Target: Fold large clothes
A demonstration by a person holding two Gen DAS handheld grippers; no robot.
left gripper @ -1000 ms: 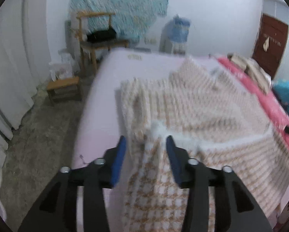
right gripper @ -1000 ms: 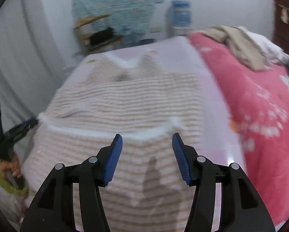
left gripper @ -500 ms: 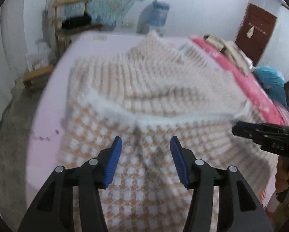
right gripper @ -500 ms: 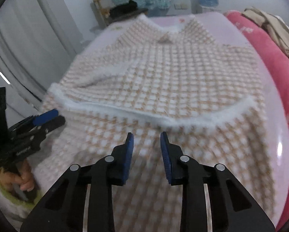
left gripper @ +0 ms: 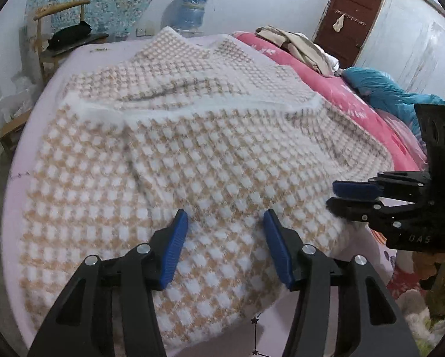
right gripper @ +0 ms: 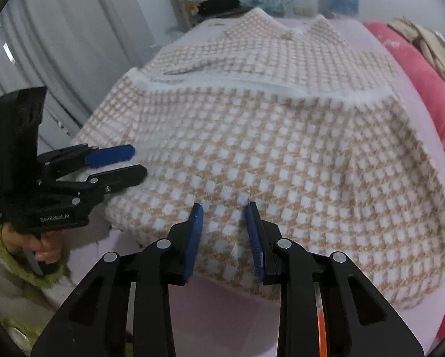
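My left gripper (left gripper: 225, 238) and right gripper (right gripper: 223, 232) hang half-open, empty, over the checked garment (left gripper: 192, 154); pinching one layer could spoil the fold.

That checked garment (left gripper: 210, 154) you've got spread out looks like thick fuzzy knit with a fluffy white trim. The sheet (left gripper: 29, 136) under it is smooth lilac cloth. Your left gripper (left gripper: 225, 238) is matt black plastic with ribbed blue pads (left gripper: 174, 247) and shiny metal screws.

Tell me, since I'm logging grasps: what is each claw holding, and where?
Nothing yet. The left claw and the right claw, which has just been closing partway, stand open over the near hem of the checked garment.
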